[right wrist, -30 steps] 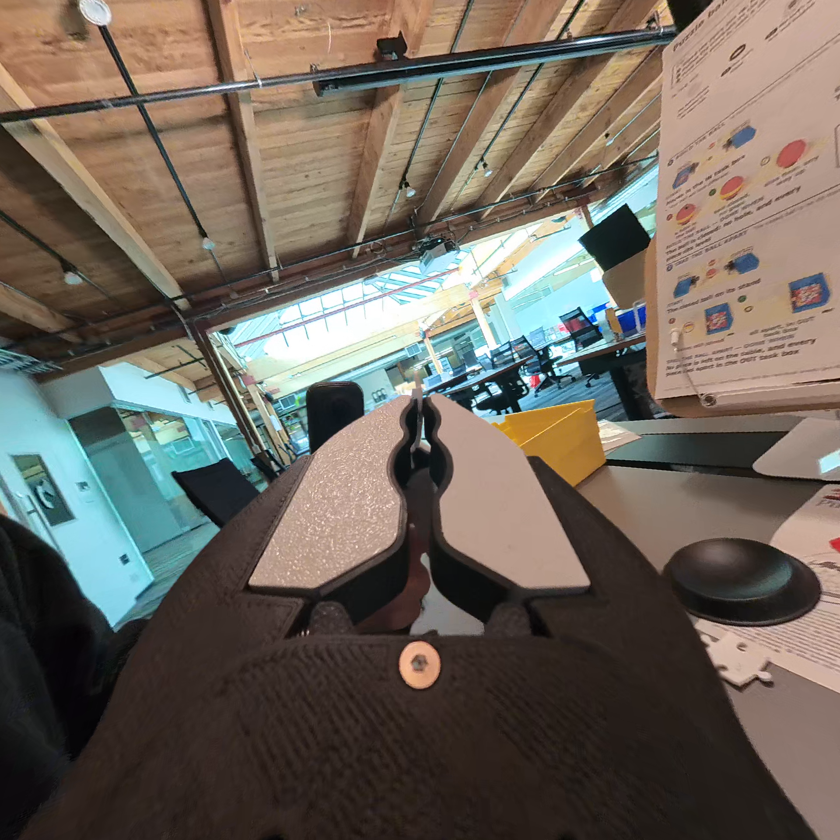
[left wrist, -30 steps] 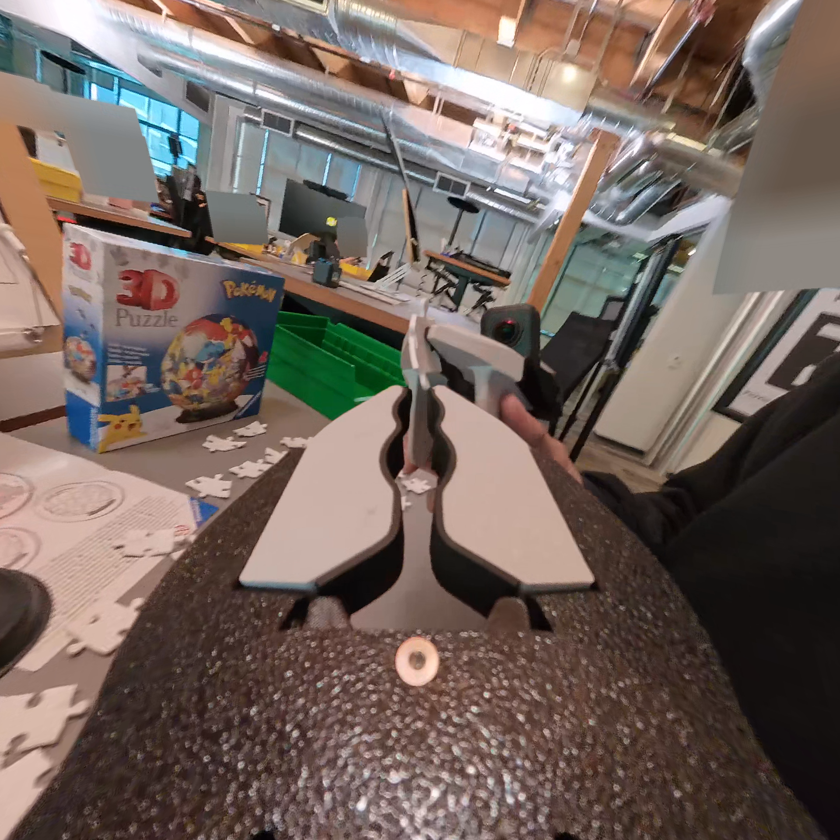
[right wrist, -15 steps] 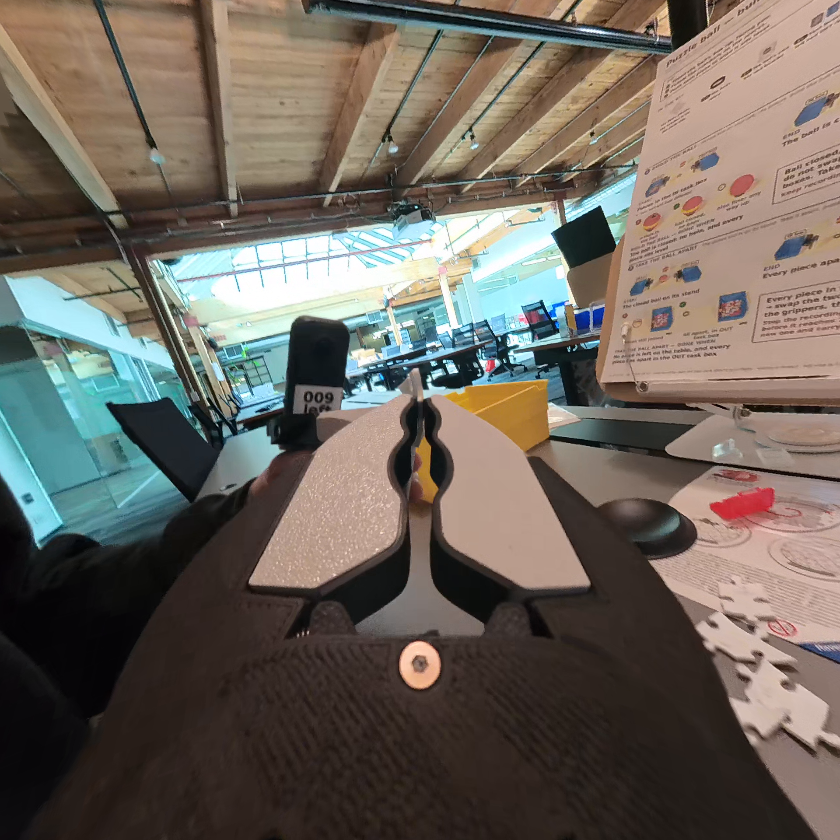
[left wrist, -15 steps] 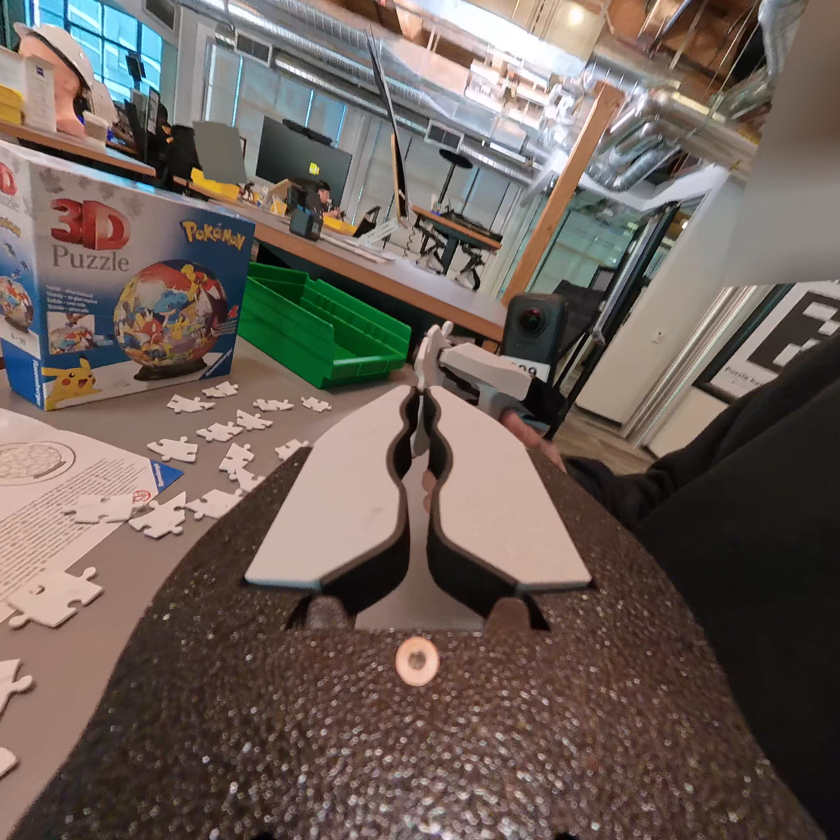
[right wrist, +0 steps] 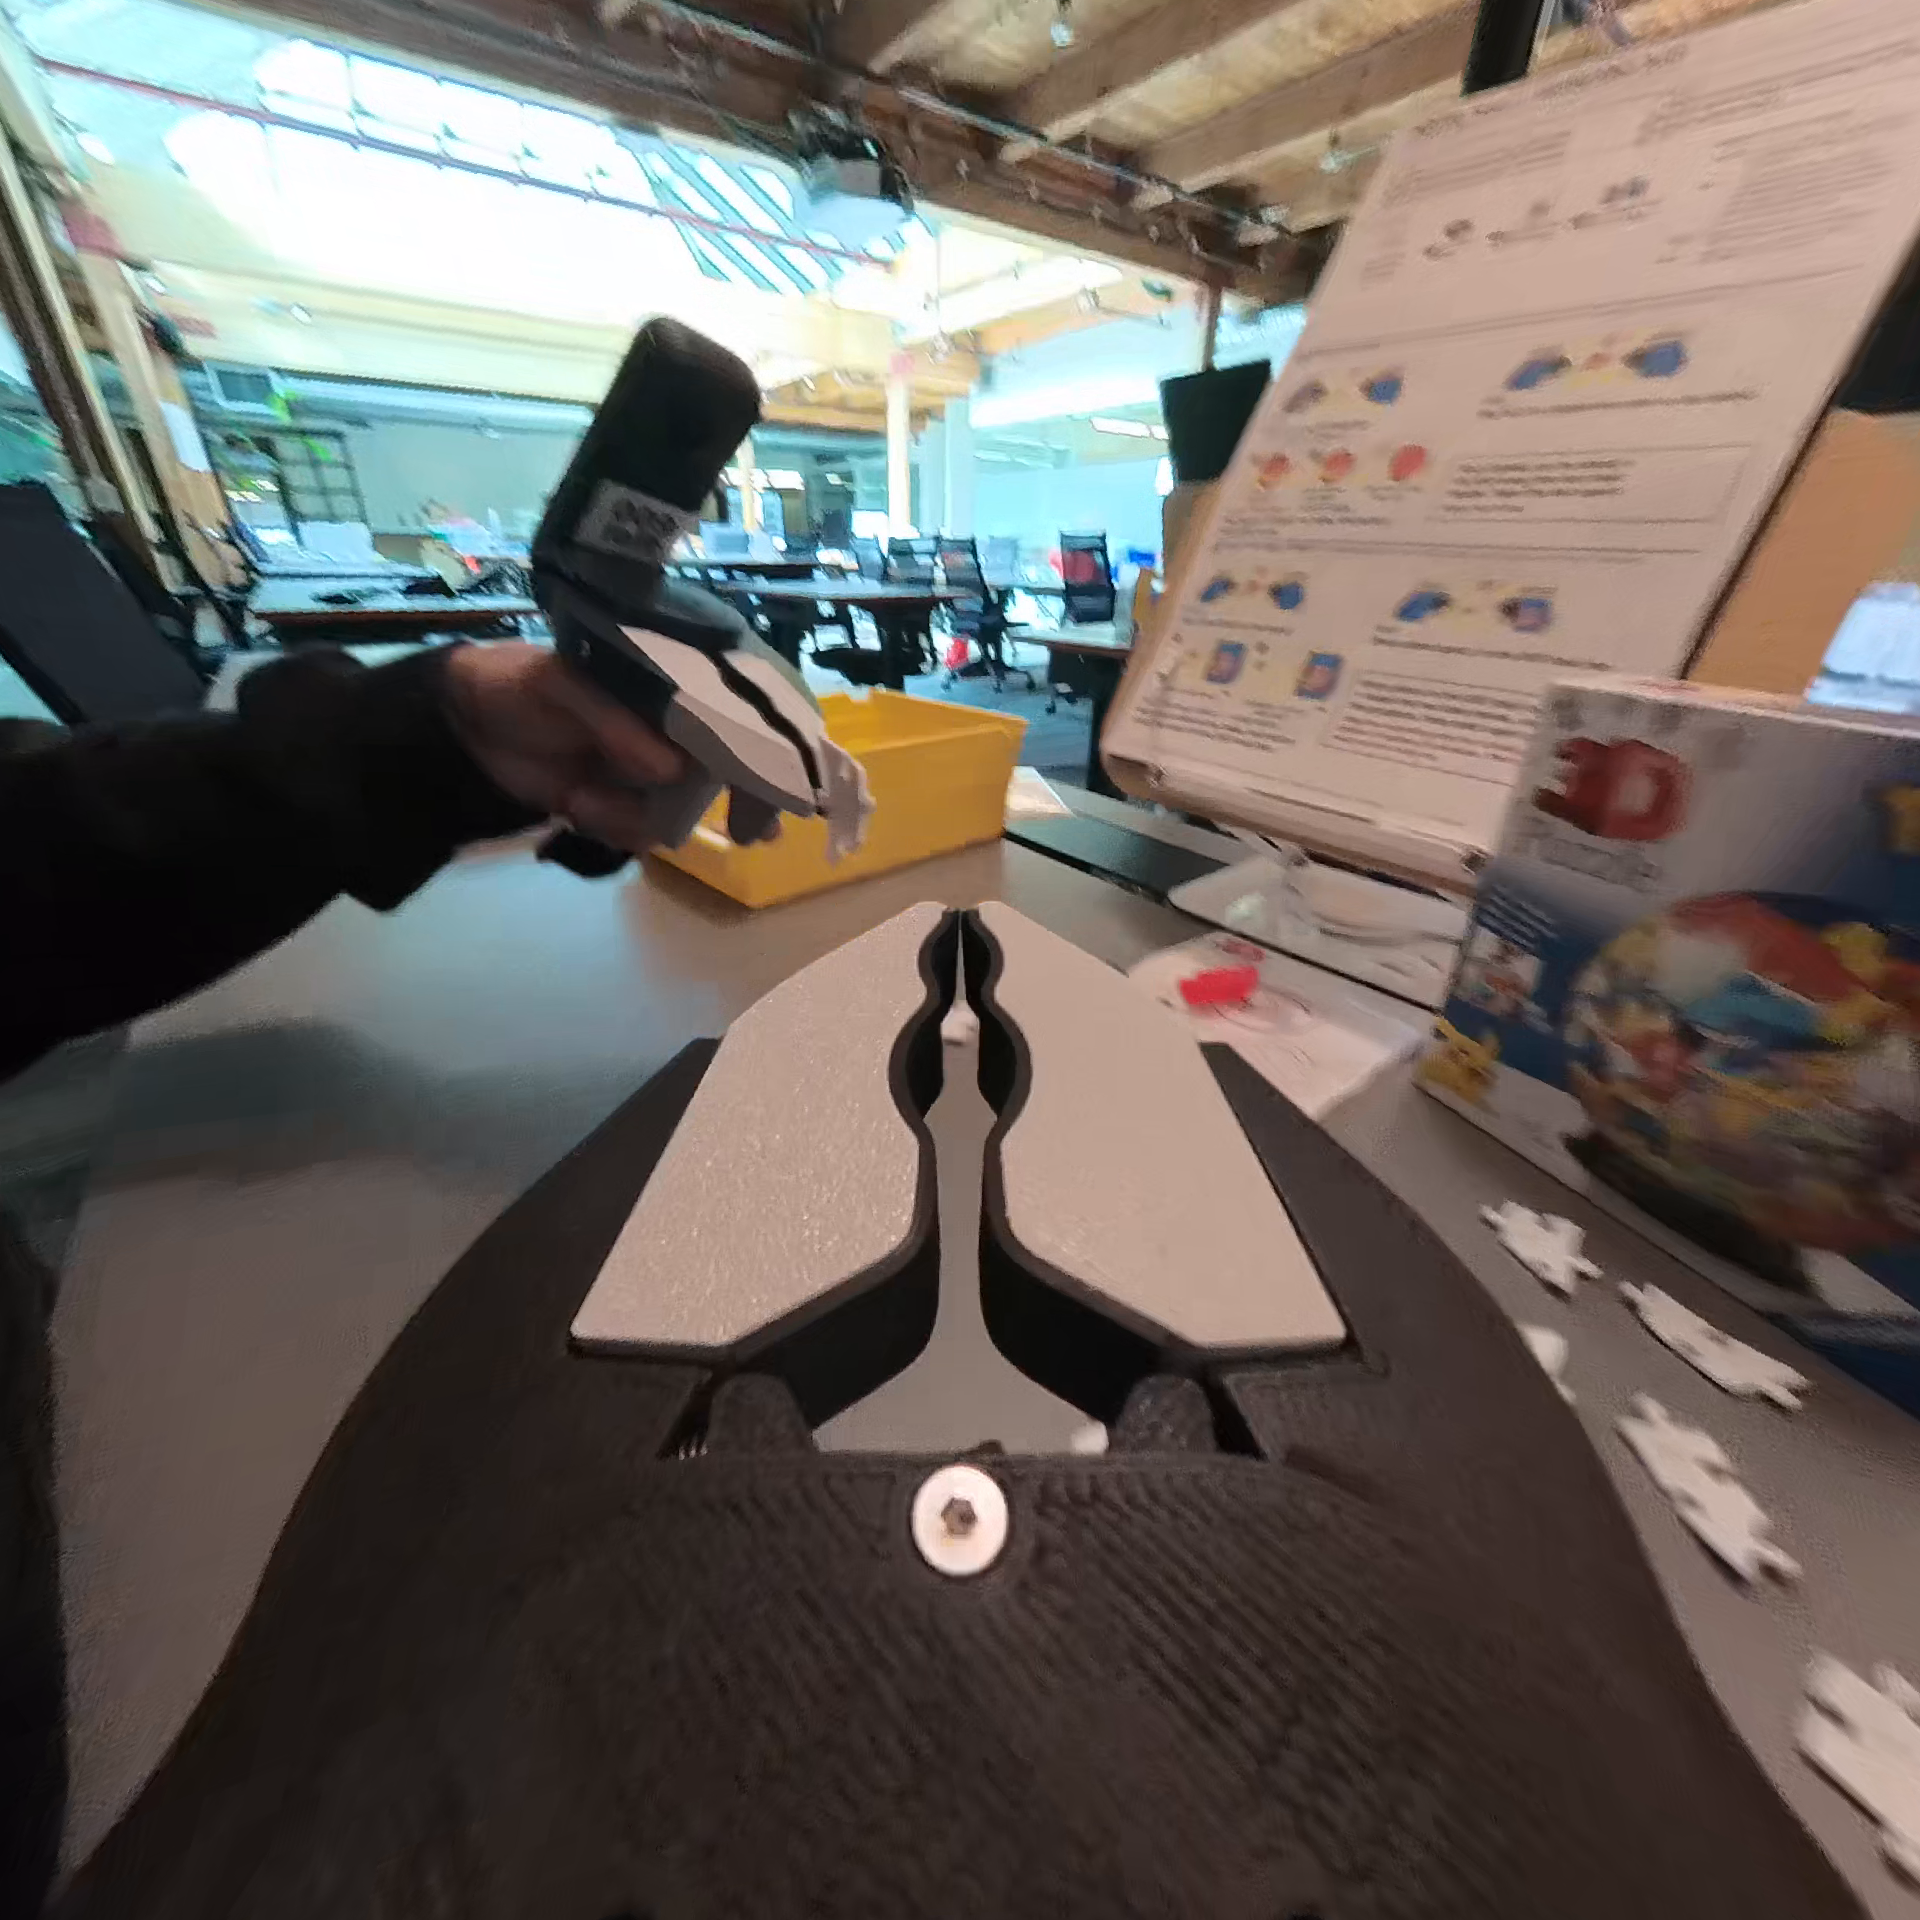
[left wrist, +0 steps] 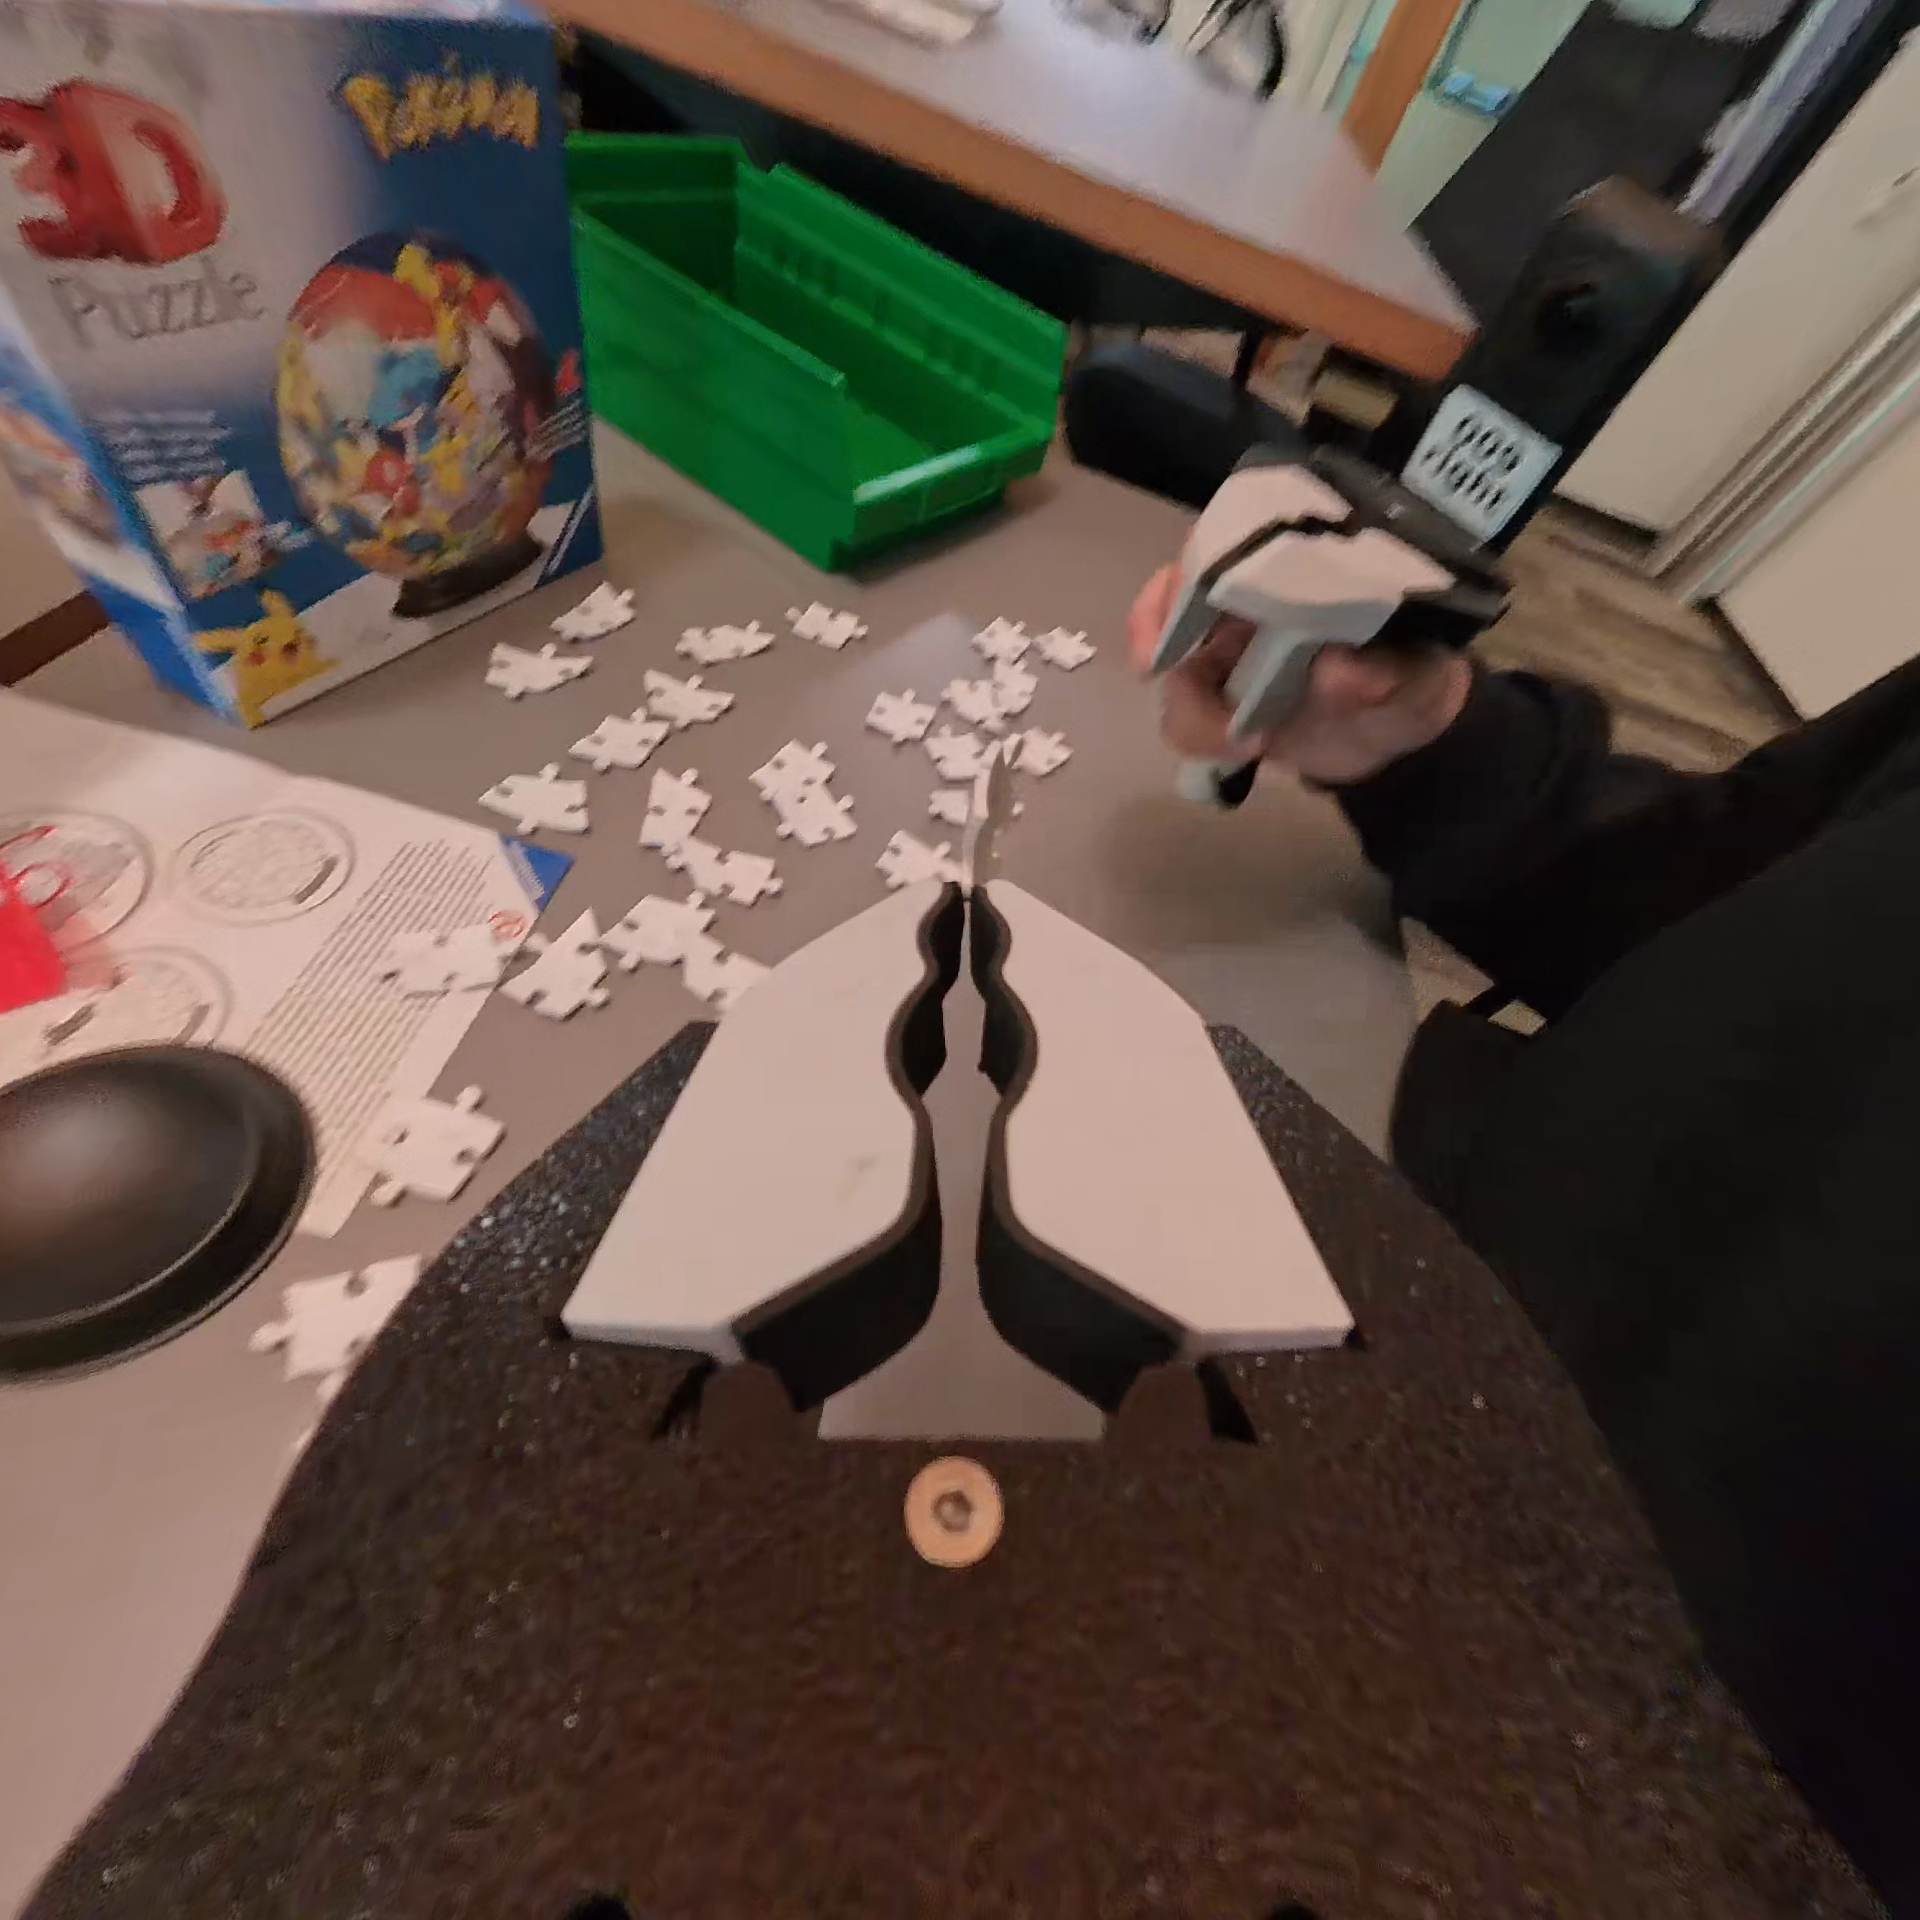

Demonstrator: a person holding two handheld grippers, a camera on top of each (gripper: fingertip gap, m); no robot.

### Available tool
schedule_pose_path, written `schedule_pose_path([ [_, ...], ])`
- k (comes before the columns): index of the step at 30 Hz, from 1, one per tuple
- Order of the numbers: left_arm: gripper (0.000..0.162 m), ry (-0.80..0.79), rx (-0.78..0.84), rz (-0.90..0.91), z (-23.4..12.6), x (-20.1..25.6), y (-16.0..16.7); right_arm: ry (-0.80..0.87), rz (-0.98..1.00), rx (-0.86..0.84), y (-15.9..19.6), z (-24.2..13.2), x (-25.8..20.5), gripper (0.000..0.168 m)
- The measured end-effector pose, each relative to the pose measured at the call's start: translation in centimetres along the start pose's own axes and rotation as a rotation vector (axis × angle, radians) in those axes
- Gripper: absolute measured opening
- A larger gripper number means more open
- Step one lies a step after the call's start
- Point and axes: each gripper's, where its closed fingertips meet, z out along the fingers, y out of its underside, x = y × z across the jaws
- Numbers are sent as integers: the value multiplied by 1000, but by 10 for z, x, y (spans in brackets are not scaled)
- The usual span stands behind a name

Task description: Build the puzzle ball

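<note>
Hardly any of the ball is seen to be built. A white piece (left wrist: 992, 816) is pinched edge-on at the tip of the left gripper (left wrist: 968, 902), its fingers drawn together on it above the table (left wrist: 1195, 894). In the right wrist view the same piece appears to be two or so joined pieces, though blur prevents a count. The right gripper (right wrist: 958, 920) is closed with only a hairline gap at the tip, and nothing is seen held in it in either view.

Most of the work is judged to remain: many loose pieces (left wrist: 717, 748) are scattered white side up on the table between the box (left wrist: 312, 343), the green bin (left wrist: 790, 343) and the instruction sheet (left wrist: 260, 935). A black stand (left wrist: 114, 1195) sits empty at the sheet's near edge. A yellow bin (right wrist: 883, 790) stands beyond the left gripper.

Both views are smeared by motion. The printed faces of the pieces are hidden, and the table nearest each gripper is covered by its own body. A red item (right wrist: 1216, 985) on the sheet cannot be identified.
</note>
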Motion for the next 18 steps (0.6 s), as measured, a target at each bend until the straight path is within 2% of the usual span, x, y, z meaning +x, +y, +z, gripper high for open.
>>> schedule_pose_path([
  [4, 1, -50, -201, -34, -6, -29, 13, 133, 30, -106, -2, -26, 50, 15],
  [6, 1, -43, -308, -62, -6, -39, 22, 173, 12, -152, -6, -35, 67, 25],
  [9, 1, -18, -453, -88, -1, -47, 35, 237, -26, -235, -2, -45, 87, 30],
  [18, 1, 97, -693, -127, 46, -46, 45, 233, -64, -411, 24, -51, 96, 43],
])
